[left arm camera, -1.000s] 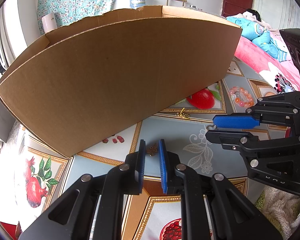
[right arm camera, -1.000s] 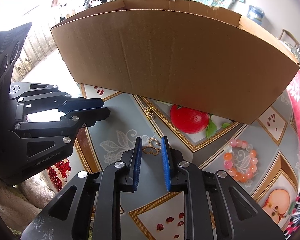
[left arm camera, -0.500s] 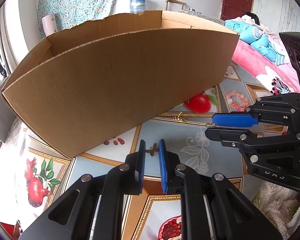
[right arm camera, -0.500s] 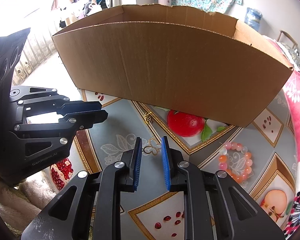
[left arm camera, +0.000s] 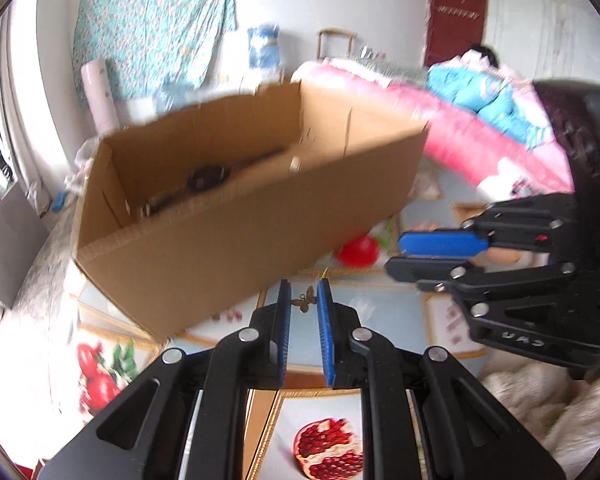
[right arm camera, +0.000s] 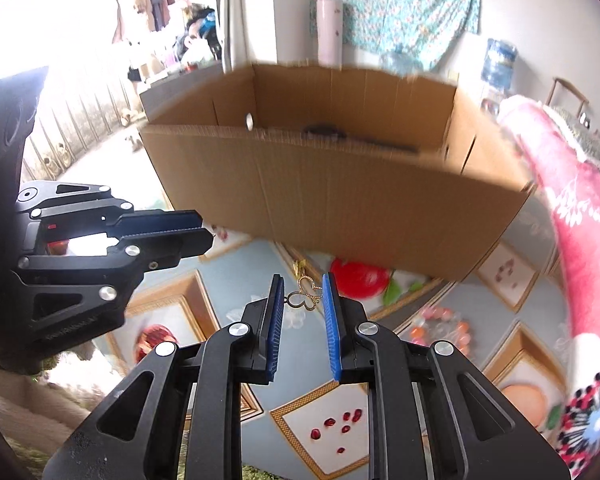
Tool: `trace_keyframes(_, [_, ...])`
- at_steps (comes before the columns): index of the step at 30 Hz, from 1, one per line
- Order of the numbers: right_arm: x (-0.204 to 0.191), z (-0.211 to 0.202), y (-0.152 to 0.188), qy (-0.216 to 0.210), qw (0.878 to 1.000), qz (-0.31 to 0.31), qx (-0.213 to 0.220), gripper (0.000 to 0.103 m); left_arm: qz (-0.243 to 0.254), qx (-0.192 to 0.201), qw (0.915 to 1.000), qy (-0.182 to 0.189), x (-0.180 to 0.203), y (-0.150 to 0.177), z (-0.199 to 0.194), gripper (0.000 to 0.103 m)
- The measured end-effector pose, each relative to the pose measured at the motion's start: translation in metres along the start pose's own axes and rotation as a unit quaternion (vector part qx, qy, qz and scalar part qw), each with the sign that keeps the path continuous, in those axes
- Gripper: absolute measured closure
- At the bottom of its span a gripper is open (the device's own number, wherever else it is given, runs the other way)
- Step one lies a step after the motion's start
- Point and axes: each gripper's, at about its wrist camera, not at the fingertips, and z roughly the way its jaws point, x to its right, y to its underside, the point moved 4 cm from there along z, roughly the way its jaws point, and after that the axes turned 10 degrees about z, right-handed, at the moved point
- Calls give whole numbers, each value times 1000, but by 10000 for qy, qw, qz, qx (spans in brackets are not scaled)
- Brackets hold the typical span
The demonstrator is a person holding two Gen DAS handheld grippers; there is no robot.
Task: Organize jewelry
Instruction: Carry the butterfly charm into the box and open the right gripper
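Left claw (left arm camera: 304, 304) pinches a bronze butterfly charm (left arm camera: 305, 298), right claw (right arm camera: 303, 294) a gold butterfly pendant (right arm camera: 306, 298); cardboard box (right arm camera: 340, 196) ahead, beaded bracelet (right arm camera: 438, 322) to right claw's right unsorted.

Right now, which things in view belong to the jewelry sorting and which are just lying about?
Job:
- bronze butterfly charm in left tongs
- gold butterfly pendant in right tongs
- cardboard box
- bead bracelet

Lying about:
- pink blanket
- water jug
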Motion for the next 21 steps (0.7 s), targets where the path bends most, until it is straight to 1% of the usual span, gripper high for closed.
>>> trace_keyframes(3, [4,-25,-19,-250,9992,16,315,86,38,386,9992,141,-5,-22,-23,90])
trace_keyframes(5, [11,-40,-36,-373,9977,30,563,86,72,575,9982,140,-11,-36,-31,90])
trace_keyframes(8, [24,-51,-69,-617,9950,56,787,86,60,689,9976,52,-26,-57,-29,90])
trace_keyframes(10, [34,-47,-95,-819,9939,138,729,86,-33,633,9979,143,-38,-71,-16,90])
trace_keyframes(11, [38,-39,-106,-932,9935,180,623,86,-99,555,9982,208,-42,-76,-9,90])
trace_keyframes(13, [47,-15,-131,-1046,9938,298,235,86,-259,334,9982,418,-54,-87,11,90])
trace_keyframes(15, [52,12,-149,-1131,9925,376,-262,86,-422,55,9975,571,-66,-93,31,90])
trace_keyframes(16, [58,32,-157,-1148,9904,524,-569,86,-510,-93,9962,697,-71,-96,43,90])
trace_keyframes(19, [59,80,-166,-1203,9814,766,-1286,86,-730,-507,9920,895,-81,-101,72,90])
trace_keyframes(21, [61,97,-164,-1105,9797,730,-1507,86,-816,-765,9892,951,-85,-99,88,90])
